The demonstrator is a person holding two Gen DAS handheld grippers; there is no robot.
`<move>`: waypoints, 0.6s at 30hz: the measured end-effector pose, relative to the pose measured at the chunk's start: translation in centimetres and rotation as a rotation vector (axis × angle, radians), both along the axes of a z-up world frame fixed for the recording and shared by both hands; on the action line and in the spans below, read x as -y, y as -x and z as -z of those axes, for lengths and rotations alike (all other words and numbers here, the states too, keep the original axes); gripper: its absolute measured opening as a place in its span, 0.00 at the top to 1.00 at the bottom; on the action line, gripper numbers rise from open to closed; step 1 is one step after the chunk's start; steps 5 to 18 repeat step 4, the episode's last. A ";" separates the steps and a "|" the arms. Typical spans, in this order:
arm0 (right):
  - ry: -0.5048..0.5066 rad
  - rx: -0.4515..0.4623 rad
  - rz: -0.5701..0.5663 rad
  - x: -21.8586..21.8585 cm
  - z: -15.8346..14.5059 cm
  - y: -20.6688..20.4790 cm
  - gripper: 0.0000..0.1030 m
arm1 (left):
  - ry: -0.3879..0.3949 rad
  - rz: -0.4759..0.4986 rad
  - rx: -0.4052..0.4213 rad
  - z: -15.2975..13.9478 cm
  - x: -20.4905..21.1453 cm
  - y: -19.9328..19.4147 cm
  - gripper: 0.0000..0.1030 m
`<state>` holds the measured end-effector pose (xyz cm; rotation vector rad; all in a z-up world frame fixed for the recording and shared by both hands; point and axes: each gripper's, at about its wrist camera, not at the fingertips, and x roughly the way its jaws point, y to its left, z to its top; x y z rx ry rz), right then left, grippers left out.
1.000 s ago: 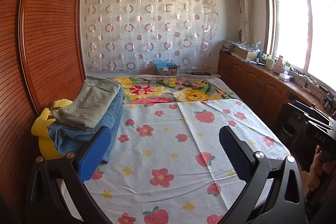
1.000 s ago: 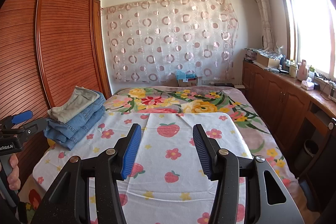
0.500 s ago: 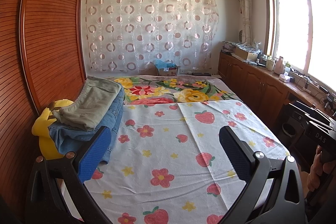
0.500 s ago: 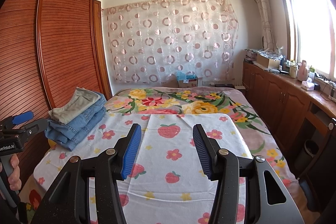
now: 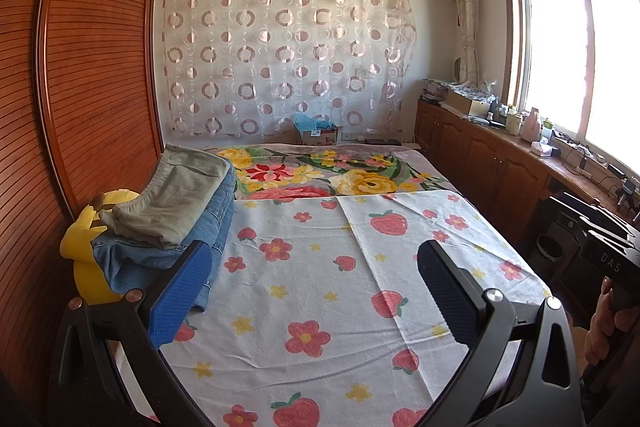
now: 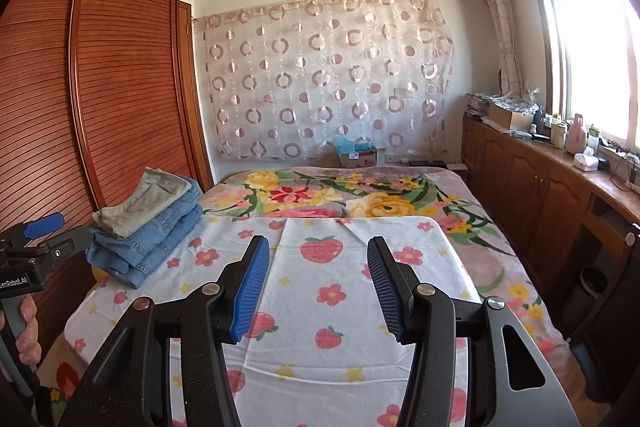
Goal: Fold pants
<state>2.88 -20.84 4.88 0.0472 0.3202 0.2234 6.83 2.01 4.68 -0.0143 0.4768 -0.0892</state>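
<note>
Left wrist view: the left hand-held gripper (image 5: 314, 291) fills the bottom of the frame with its blue pads (image 5: 180, 293) set wide apart and nothing between them; behind the gap lies only the strawberry sheet (image 5: 320, 267) spread over the bed. The folded pants (image 5: 176, 211) sit at the middle left of the frame, stacked at the sheet's left edge: a grey-green pair on top of blue jeans. The pile leans against a yellow plush toy (image 5: 86, 239) next to the slatted wooden wardrobe (image 5: 96, 75). Beyond the sheet, at the centre of the frame, a floral blanket (image 5: 320, 175) covers the far part of the bed. At the lower right edge, the person's right hand (image 5: 604, 331) grips a black handle.

Right wrist view: the right hand-held gripper (image 6: 316, 287) stands at the bottom centre, its blue pads (image 6: 252, 287) moderately apart and empty, with the strawberry sheet (image 6: 328, 291) showing between them. The folded pants (image 6: 148, 223) lie at the middle left of the frame, well apart from this hand-held gripper, on the sheet's left edge near the wardrobe (image 6: 128, 87). At the far left edge the left hand (image 6: 28, 331) holds the other tool's handle. The floral blanket (image 6: 340, 195) lies beyond the sheet at the centre, and a wooden bench (image 6: 560, 187) with bottles and boxes runs under the window on the right.
</note>
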 end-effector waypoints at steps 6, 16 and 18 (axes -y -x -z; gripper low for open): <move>0.000 -0.002 -0.001 0.0 0.0 0.0 0.48 | 0.001 0.000 0.000 0.0 0.0 0.0 0.00; 0.000 -0.002 -0.001 0.0 0.0 0.0 0.48 | 0.001 0.000 0.000 0.0 0.0 0.0 0.00; 0.000 -0.002 -0.001 0.0 0.0 0.0 0.48 | 0.001 0.000 0.000 0.0 0.0 0.0 0.00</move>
